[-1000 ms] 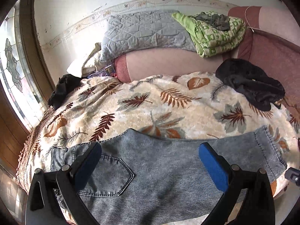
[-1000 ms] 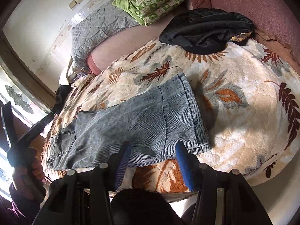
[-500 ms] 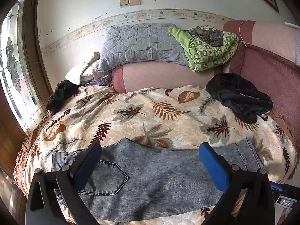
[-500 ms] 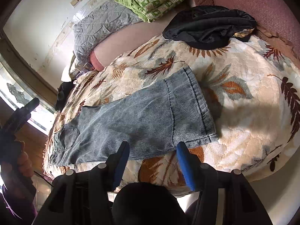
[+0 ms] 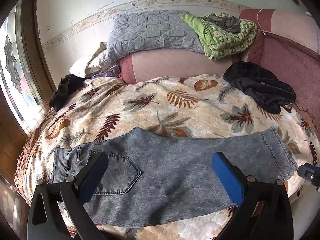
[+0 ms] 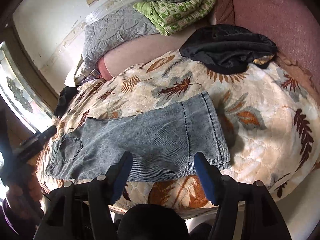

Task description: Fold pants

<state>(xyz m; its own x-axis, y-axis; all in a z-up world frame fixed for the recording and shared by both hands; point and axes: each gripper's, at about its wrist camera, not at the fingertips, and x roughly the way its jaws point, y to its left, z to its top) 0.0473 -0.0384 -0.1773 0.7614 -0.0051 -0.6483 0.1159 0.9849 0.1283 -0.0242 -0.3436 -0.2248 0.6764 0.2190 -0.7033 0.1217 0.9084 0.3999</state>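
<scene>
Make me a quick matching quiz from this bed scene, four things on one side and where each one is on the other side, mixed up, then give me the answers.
Things:
1. jeans
2. black garment
3. green blanket
4. grey quilted pillow

Places:
A. bunched on top of the pink bolster, right of the grey pillow
B. spread flat along the near edge of the leaf-print bedspread
C. leaning against the white wall behind the bolster
D. crumpled at the far right of the bedspread, by the maroon headboard

Pairs: 1-B, 2-D, 3-A, 4-C
</scene>
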